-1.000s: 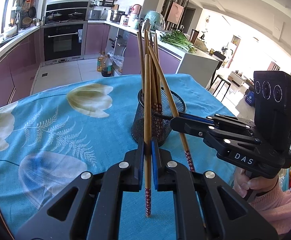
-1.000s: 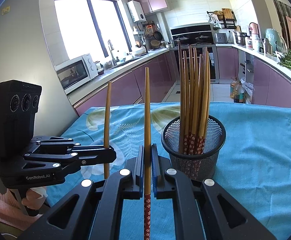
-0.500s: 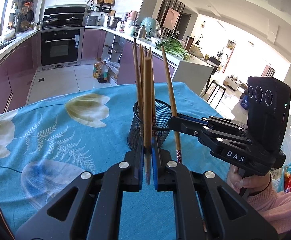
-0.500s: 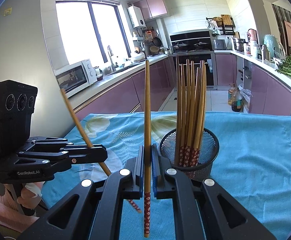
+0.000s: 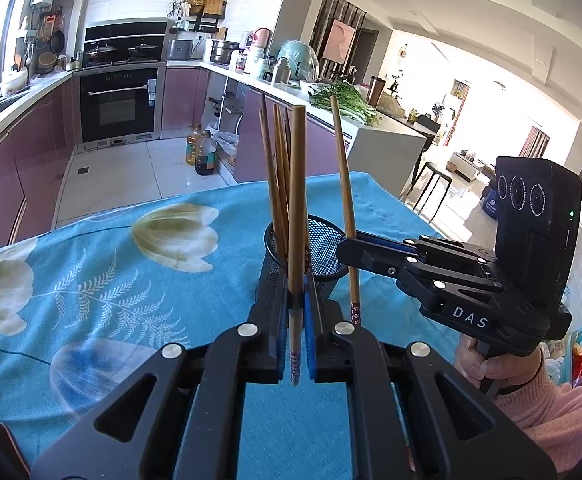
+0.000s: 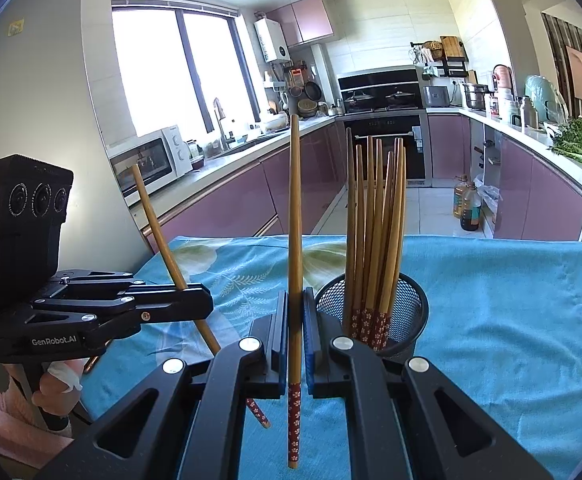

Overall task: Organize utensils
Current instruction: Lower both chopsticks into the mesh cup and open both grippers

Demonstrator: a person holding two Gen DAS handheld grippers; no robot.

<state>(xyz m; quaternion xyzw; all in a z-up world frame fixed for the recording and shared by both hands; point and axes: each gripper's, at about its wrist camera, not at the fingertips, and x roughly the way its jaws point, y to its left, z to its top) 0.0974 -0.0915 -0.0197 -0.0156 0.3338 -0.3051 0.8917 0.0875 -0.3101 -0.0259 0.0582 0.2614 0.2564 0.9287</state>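
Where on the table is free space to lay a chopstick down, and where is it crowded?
Bare cloth lies from the mesh cup to the table's far edge in the right wrist view, and around the printed flowers in the left wrist view. It is crowded at the cup, between the left gripper and right gripper.

- You're holding tan bamboo chopsticks with red, white-flowered ends.
- You're facing a black mesh holder.
- You're working over a turquoise tablecloth showing pale tulips and white ferns.
- You're seeing mauve cabinets behind.
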